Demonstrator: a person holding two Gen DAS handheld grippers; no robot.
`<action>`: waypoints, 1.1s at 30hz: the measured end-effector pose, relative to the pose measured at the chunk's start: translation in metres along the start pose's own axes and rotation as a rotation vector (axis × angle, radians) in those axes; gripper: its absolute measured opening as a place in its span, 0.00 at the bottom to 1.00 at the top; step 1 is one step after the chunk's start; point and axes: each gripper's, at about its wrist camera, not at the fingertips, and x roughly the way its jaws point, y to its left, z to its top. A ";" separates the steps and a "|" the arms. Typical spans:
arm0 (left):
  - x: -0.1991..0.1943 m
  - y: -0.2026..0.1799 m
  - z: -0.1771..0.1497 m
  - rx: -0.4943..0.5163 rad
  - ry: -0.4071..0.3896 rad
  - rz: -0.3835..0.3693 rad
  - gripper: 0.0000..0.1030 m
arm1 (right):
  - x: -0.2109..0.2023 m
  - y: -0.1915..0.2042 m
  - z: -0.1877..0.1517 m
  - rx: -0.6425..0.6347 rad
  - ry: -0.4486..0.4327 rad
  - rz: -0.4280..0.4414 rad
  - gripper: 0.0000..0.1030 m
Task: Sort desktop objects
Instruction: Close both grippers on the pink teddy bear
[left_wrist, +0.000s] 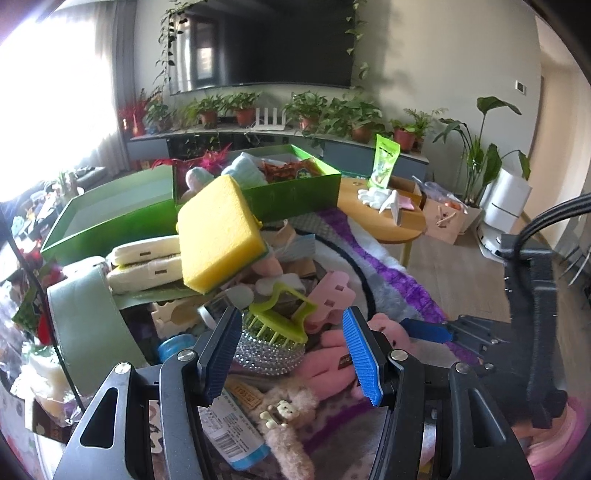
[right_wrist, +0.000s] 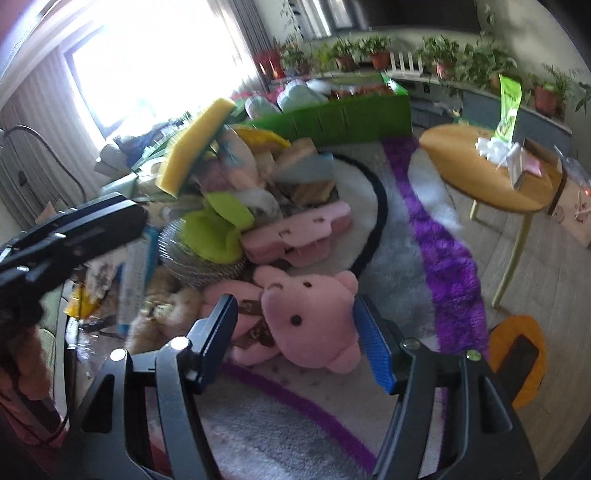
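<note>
Overflowing green box, soft toys

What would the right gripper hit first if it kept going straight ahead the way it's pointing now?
Most likely the pink plush bear. The open right gripper already has the bear's head between its fingers, lying on the rug. Depth is hard to judge through the fisheye.
</note>
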 end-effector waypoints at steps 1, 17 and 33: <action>0.001 0.000 0.000 0.001 0.003 0.000 0.56 | 0.002 -0.001 0.000 0.001 0.005 -0.012 0.49; 0.026 -0.048 -0.016 0.100 0.136 -0.195 0.56 | -0.027 -0.041 -0.019 0.083 -0.018 -0.055 0.44; 0.072 -0.047 -0.032 0.025 0.284 -0.223 0.56 | -0.009 -0.056 -0.024 0.136 -0.022 0.047 0.54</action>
